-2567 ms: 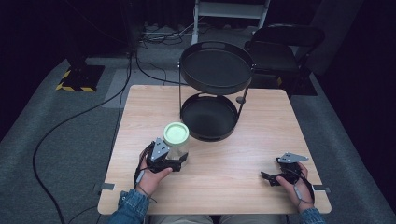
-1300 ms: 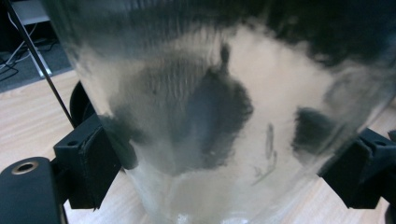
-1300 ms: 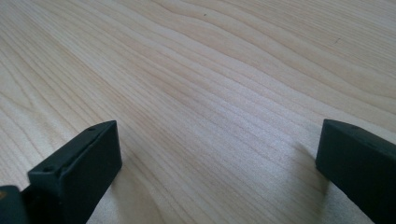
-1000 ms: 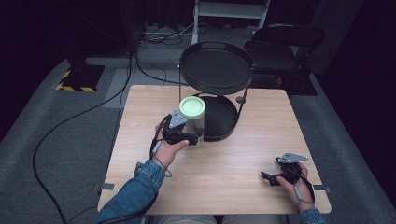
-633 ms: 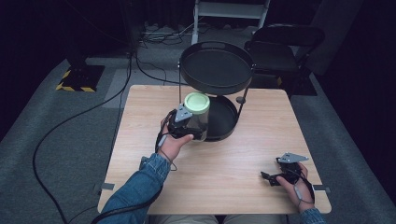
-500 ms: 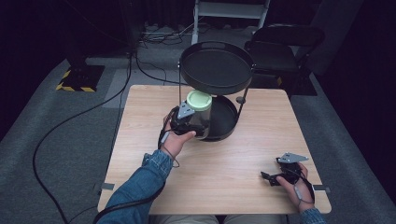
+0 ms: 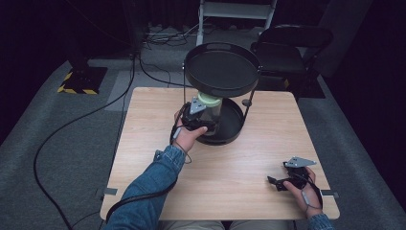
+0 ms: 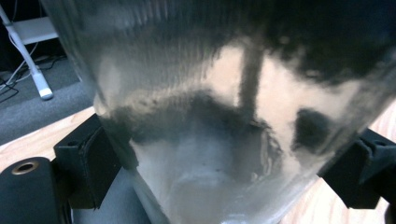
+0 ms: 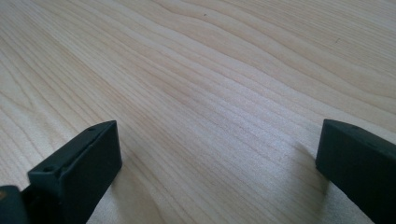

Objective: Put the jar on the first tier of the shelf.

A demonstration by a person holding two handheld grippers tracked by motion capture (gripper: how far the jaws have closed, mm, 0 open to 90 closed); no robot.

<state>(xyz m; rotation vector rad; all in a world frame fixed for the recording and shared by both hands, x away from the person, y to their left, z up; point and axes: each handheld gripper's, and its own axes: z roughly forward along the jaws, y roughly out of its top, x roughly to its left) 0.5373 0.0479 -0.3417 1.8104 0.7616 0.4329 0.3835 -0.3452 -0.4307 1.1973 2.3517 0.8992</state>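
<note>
the left tool (image 7: 203, 122) is clamped on a clear jar (image 7: 210, 115) with a pale green lid (image 7: 209, 99), holding it over the near left part of the lower tray (image 7: 233, 125) of a two-tier black stand, beneath the upper tray (image 7: 222, 69); whether the jar's base touches the tray cannot be told. judged from its look, the jar is rigid, smooth-walled and likely slippery, apparently empty and so light, and breakable if it is glass; the sound hold is mid-body across the wall, as now, not on the lid. the left gripper view shows what the high view cannot: both black pads (image 8: 95, 165) pressed flat against the transparent wall (image 8: 224, 116), low on the body. the high view alone gives the jar's place within the stand. the right tool (image 7: 287, 179) rests on the counter (image 7: 230, 172) at the near right, jaws spread wide with bare wood between them in the right gripper view.
</note>
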